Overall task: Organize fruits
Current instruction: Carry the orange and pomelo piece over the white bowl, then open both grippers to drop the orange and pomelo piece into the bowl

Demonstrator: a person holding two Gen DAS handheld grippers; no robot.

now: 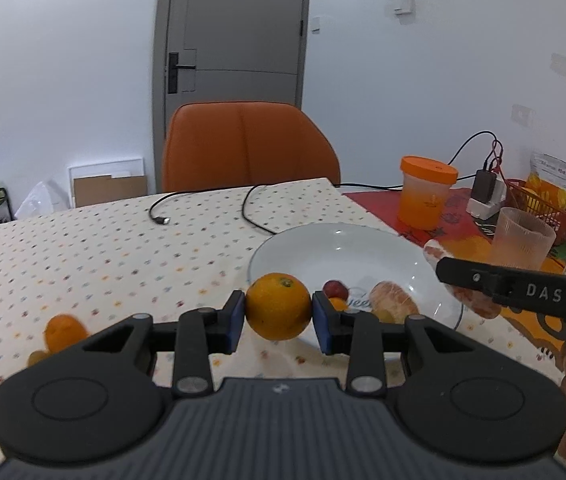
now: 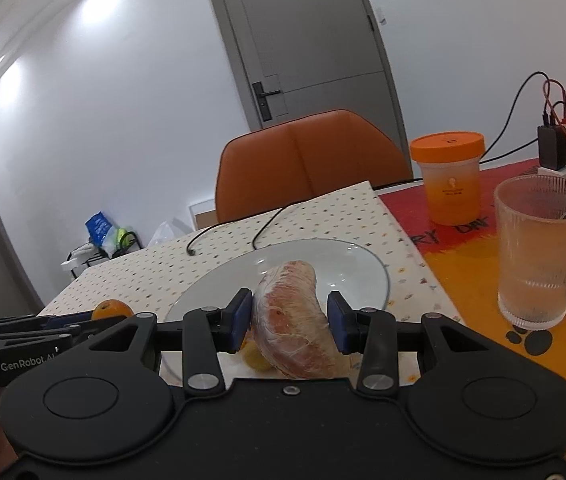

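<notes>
The left tongs (image 1: 279,314) are closed on an orange (image 1: 278,306), its blue pads pressing either side of the fruit, which hangs above the near rim of a white plate (image 1: 363,246) on the table (image 1: 103,248). The right tongs (image 2: 289,322) grip a peeled pomelo segment (image 2: 293,320) — pink flesh under a whitish skin — held tilted over the same plate; the left pad presses its side, the right pad looks to touch it too, though the curve of the fruit makes that hard to judge.

On the plate lie a small red fruit (image 1: 335,289), another peeled segment (image 1: 393,300) and something small and orange, partly hidden behind the left tongs. A second orange (image 1: 65,331) sits on the dotted tablecloth, well to the left of the plate.

Beyond the plate stand an orange-lidded jar (image 2: 449,178) and a ribbed glass (image 2: 545,248), both on a red and orange cloth. A black cable (image 1: 203,204) trails across the table — behind it, an orange chair (image 1: 249,146) and a grey door (image 1: 235,28).
</notes>
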